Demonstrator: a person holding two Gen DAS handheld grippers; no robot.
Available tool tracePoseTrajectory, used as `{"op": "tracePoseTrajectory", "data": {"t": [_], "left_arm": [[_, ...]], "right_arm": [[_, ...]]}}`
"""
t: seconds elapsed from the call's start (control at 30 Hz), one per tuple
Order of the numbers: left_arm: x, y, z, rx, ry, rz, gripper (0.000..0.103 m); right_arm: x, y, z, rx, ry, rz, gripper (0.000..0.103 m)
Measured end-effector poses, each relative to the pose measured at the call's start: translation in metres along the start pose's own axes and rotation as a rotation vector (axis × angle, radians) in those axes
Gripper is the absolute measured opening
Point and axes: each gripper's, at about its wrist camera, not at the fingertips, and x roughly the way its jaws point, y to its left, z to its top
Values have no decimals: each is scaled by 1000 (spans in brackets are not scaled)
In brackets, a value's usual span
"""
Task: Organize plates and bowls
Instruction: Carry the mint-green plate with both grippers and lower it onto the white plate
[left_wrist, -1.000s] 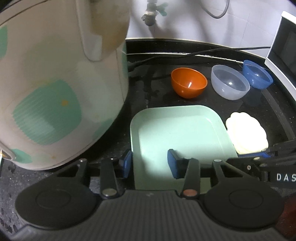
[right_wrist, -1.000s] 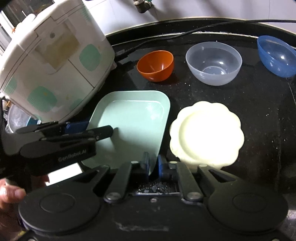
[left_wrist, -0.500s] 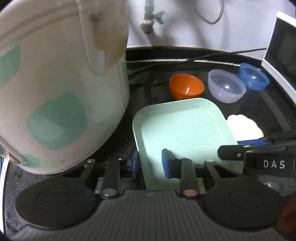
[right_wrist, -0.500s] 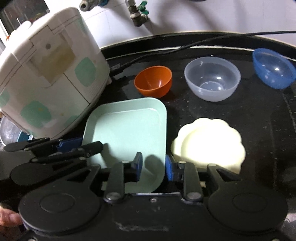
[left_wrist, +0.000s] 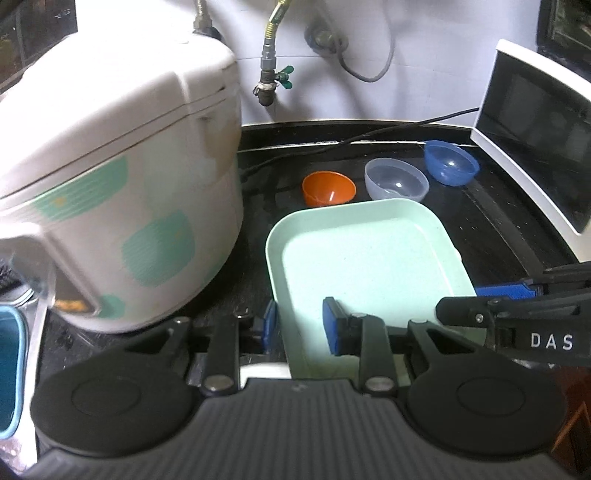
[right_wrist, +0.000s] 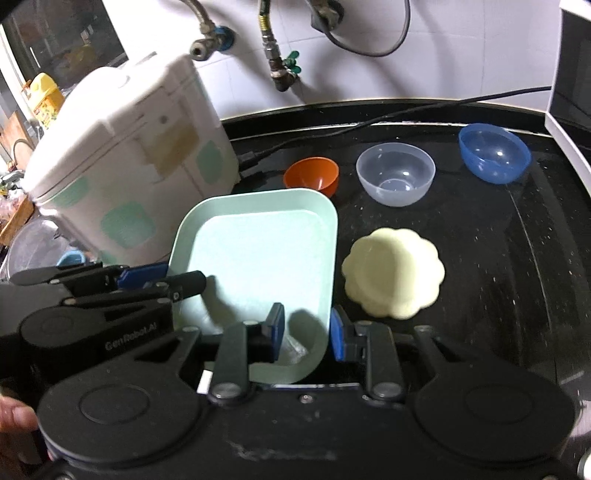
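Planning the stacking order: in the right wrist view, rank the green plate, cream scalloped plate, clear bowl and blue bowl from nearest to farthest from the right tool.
1. green plate, its near corner between the right tool jaws.
2. cream scalloped plate, just right of it.
3. clear bowl, farther back.
4. blue bowl, far right corner.

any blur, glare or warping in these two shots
Left wrist view: fisheye bends the microwave edge and counter rim; the rice cooker is softly smeared; glints in the clear bowl. Right wrist view: cooker and cream plate edges are blurred; glare streaks the black counter.
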Motion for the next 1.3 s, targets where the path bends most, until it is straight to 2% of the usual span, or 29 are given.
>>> {"op": "tracePoseTrajectory", "data": {"t": [0.23,0.7,1.17,1.27,1.3], "left_arm": [[-24,21,-29,0,25,-13,27],[-34,60,-88,49,130,-17,27],[-28,65,-95,79,140,-39,27],[-28,65,-96,82,136,-41,31],[-30,65,-96,84,130,-40,37]], "right_arm": [[-20,34,-27,-6,27,12,26],[-5,90,-85,-12,173,50,26],[4,98,-98,-13,205,34,26],[4,98,-98,-10,206,38,28],[4,98,-98,-14,204,35,28]]}}
